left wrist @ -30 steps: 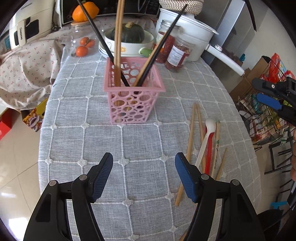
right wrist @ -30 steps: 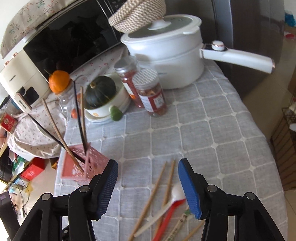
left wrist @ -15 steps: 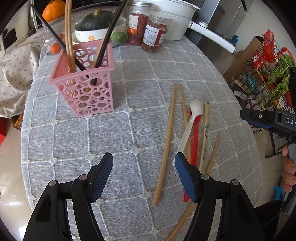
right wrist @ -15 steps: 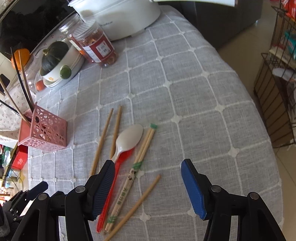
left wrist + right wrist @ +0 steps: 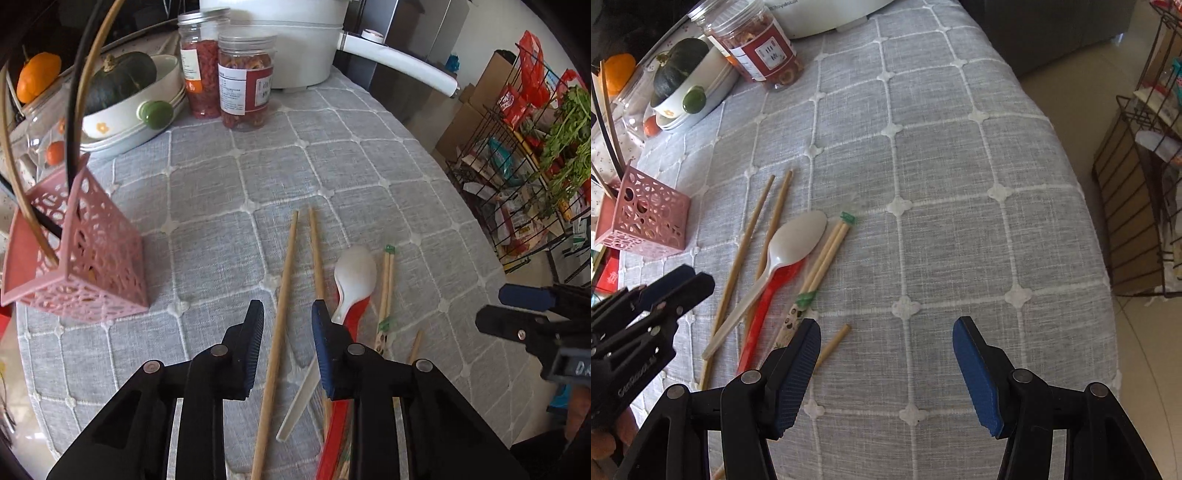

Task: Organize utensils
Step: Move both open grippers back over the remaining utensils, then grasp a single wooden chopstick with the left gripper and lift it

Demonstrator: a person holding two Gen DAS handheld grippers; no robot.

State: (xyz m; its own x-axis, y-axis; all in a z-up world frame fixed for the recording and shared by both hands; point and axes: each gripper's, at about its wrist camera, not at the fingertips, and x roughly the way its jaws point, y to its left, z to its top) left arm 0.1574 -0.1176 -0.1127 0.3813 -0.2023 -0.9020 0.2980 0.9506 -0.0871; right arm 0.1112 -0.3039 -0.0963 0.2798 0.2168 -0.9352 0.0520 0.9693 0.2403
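Loose utensils lie on the grey checked tablecloth [image 5: 923, 155]: two long wooden chopsticks [image 5: 284, 295] [image 5: 738, 254], a white spoon [image 5: 352, 275] [image 5: 790, 243] over a red spoon [image 5: 764, 299], and a wrapped chopstick pair [image 5: 822, 266]. A pink perforated basket [image 5: 92, 254] [image 5: 646, 221] at the left holds several chopsticks. My left gripper [image 5: 287, 319] is low over the table with its jaws partly closed on either side of the left wooden chopstick, not touching it. My right gripper [image 5: 886, 350] is open and empty above the cloth, right of the utensils.
Two jars [image 5: 245, 85], a bowl with a green squash [image 5: 122, 81], an orange [image 5: 37, 75] and a white pot [image 5: 295, 40] stand at the table's back. A wire rack [image 5: 535, 166] with groceries stands on the floor to the right. The table edge curves away at the right.
My left gripper has moved right and down over the loose chopsticks and its jaws have narrowed around one. My right gripper has come lower and nearer the table's front edge.
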